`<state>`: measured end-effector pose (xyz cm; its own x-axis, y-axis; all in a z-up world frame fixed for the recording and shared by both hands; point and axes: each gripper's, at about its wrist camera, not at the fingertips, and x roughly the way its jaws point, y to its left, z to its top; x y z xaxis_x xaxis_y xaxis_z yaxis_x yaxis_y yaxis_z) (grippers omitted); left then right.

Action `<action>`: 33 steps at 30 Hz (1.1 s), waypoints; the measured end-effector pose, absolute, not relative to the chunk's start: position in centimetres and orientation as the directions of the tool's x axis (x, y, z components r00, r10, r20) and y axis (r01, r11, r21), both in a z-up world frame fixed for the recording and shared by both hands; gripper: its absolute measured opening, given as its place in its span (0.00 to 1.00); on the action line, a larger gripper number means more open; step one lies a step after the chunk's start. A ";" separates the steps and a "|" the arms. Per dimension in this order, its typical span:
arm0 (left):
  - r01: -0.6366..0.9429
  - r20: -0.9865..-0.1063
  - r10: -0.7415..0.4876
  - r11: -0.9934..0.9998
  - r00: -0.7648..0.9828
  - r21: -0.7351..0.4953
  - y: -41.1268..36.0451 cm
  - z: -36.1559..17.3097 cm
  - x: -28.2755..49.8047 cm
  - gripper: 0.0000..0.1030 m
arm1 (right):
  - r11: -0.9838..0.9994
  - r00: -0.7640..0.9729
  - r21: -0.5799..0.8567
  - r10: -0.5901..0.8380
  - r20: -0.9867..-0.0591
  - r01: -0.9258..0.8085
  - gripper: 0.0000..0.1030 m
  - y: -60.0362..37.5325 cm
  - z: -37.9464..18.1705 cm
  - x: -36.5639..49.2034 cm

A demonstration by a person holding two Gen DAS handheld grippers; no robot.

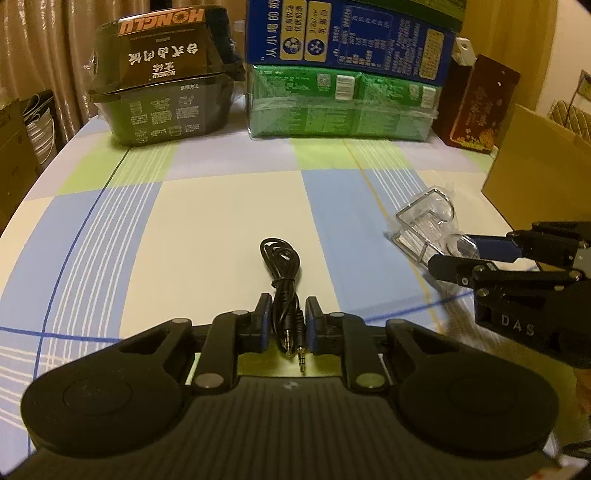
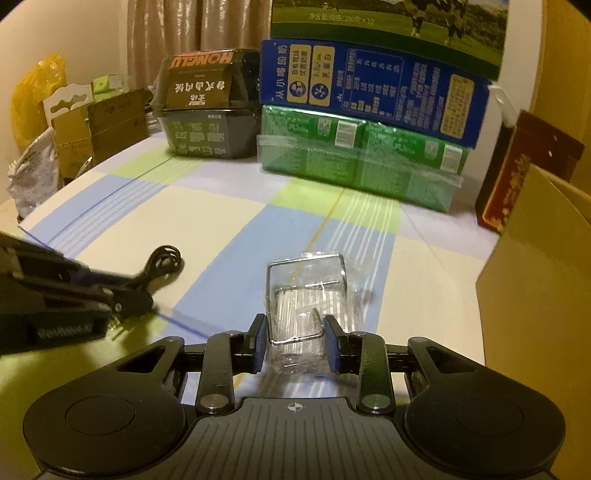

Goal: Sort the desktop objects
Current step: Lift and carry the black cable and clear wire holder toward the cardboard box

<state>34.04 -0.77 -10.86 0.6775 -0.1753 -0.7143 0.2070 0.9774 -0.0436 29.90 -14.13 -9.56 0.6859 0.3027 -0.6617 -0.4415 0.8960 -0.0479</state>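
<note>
A coiled black audio cable (image 1: 282, 280) lies on the checked tablecloth, its two jack plugs pointing toward me. My left gripper (image 1: 288, 306) has its blue pads closed against the cable near the plugs. It also shows in the right wrist view (image 2: 162, 260), with the left gripper (image 2: 122, 295) over it. A clear plastic packet with a metal wire frame (image 2: 306, 295) lies to the right. My right gripper (image 2: 295, 328) has its pads on both sides of the packet's near end, touching it; it also shows in the left wrist view (image 1: 458, 251) at the packet (image 1: 428, 225).
At the table's back stand a black HONGLU food box (image 1: 162, 77), a green carton pack (image 1: 343, 107) with a blue milk box (image 1: 351, 33) on top, and a dark red box (image 1: 476, 107). An open cardboard box (image 2: 543, 280) stands at the right edge.
</note>
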 end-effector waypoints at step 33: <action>0.216 -0.754 -0.234 0.968 0.613 -0.125 -4.9 -9.0 11.7 0.11 | 0.928 0.677 0.070 0.318 -0.663 -0.367 0.27 -19.2 -5.6 8.1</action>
<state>11.66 -4.93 -8.99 0.6135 -0.2342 -0.7542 0.2164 0.9683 -0.1247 8.07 -19.15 -5.59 0.6772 0.3182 -0.6634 -0.3671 0.9275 0.0702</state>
